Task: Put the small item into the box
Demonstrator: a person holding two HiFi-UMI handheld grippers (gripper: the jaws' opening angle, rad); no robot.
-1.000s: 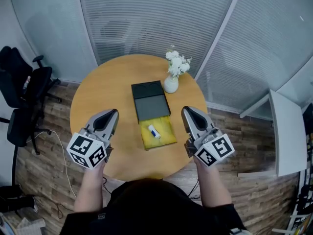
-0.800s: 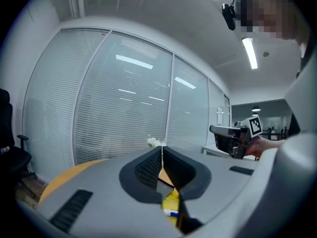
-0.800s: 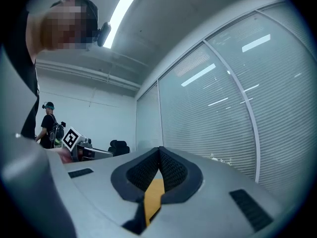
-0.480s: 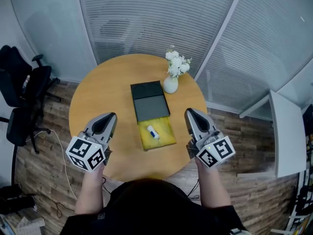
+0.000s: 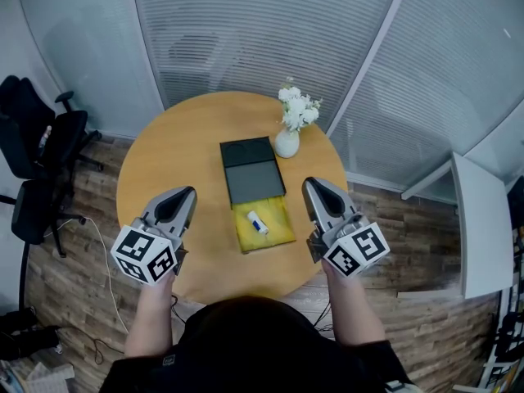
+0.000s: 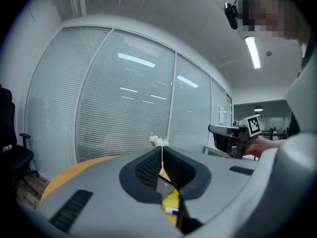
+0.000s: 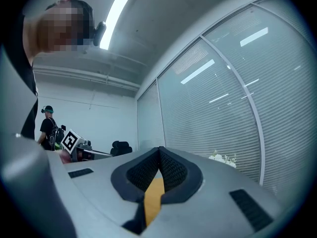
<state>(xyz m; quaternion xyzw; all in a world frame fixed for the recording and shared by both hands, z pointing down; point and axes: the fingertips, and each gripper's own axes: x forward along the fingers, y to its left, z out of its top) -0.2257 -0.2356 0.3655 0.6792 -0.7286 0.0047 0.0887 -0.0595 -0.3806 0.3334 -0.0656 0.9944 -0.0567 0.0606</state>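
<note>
On the round wooden table (image 5: 176,150) lies a black box (image 5: 250,169) with its yellow tray (image 5: 264,225) pulled out toward me. A small white item with a blue end (image 5: 258,222) rests in the tray; it also shows in the left gripper view as the small item (image 6: 171,210). My left gripper (image 5: 189,191) hovers left of the tray, jaws shut and empty. My right gripper (image 5: 309,185) hovers right of the tray, also shut with nothing held. Both are held above the table's near edge.
A white vase of white flowers (image 5: 288,129) stands just beyond the box's far right corner. A black office chair (image 5: 33,150) sits on the wood floor at the left. A white desk (image 5: 483,219) is at the right. Glass walls with blinds curve behind the table.
The right gripper has shifted slightly left and up toward the tray. The left gripper has barely moved. The box and item stay as they were.
</note>
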